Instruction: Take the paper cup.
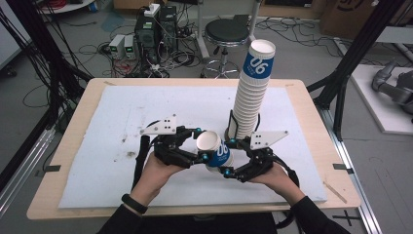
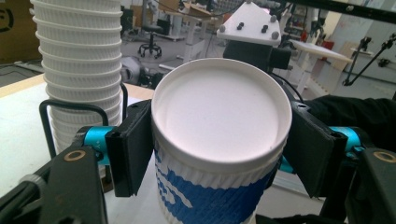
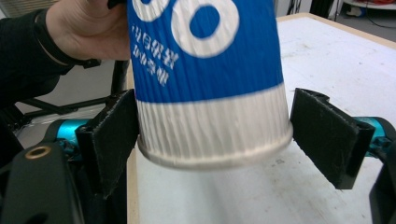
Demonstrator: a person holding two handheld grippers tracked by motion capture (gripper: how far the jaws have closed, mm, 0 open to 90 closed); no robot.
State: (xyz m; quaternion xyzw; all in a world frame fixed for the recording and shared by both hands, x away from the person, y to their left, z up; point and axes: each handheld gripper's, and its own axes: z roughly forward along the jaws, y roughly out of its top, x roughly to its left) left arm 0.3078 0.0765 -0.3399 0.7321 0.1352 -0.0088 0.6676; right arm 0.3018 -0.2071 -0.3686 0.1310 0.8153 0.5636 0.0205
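Note:
A blue and white ribbed paper cup (image 1: 217,152) marked "06" hangs tilted above the white mat, between both grippers. My left gripper (image 1: 201,144) is shut on it: in the left gripper view both pads (image 2: 133,149) press the cup (image 2: 219,116) just below its flat white end. My right gripper (image 1: 229,157) is open around the other end. In the right gripper view the cup (image 3: 205,70) sits between the jaws, brushing one pad (image 3: 114,140), with a gap to the other. A tall stack of the same cups (image 1: 251,97) stands just behind in a black wire holder (image 2: 70,107).
The white mat (image 1: 122,122) covers most of the wooden table (image 1: 78,112). The cup stack (image 2: 79,60) rises close beside the left gripper. Beyond the table's far edge stand a black stool (image 1: 226,34) and electronics boxes (image 1: 146,34) amid cables. Black frame posts (image 1: 350,68) rise at the right.

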